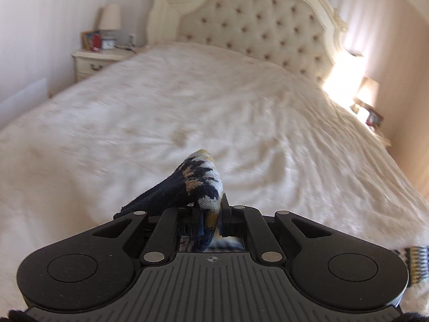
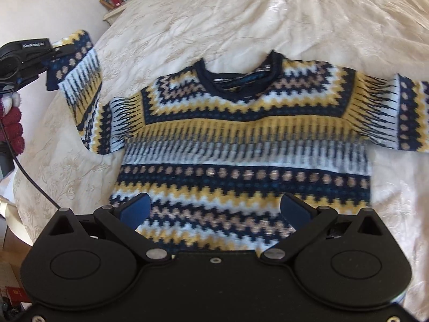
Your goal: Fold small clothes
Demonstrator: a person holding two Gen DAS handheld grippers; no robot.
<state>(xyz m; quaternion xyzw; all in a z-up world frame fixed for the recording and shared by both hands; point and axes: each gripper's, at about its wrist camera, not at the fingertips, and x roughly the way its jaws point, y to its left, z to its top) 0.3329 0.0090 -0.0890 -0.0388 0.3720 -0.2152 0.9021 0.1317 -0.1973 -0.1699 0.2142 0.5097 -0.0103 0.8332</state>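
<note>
A small knitted sweater (image 2: pixel 241 145) in navy, yellow, white and tan lies flat, front up, on the cream bedspread (image 2: pixel 295 13), neck away from me. My left gripper (image 1: pixel 210 221) is shut on the cuff of its left sleeve (image 1: pixel 198 185). In the right wrist view that gripper (image 2: pixel 57 51) holds the sleeve (image 2: pixel 80 80) lifted above the bed at the far left. My right gripper (image 2: pixel 214 209) is open and empty, hovering over the sweater's hem, blue pads (image 2: pixel 136 209) spread wide.
A tufted cream headboard (image 1: pixel 254 21) stands at the far end of the bed. A nightstand (image 1: pixel 93 59) with a lamp and small items is at the left. A lamp (image 1: pixel 368 91) glows at the right. A black cable (image 2: pixel 29 177) hangs at the left.
</note>
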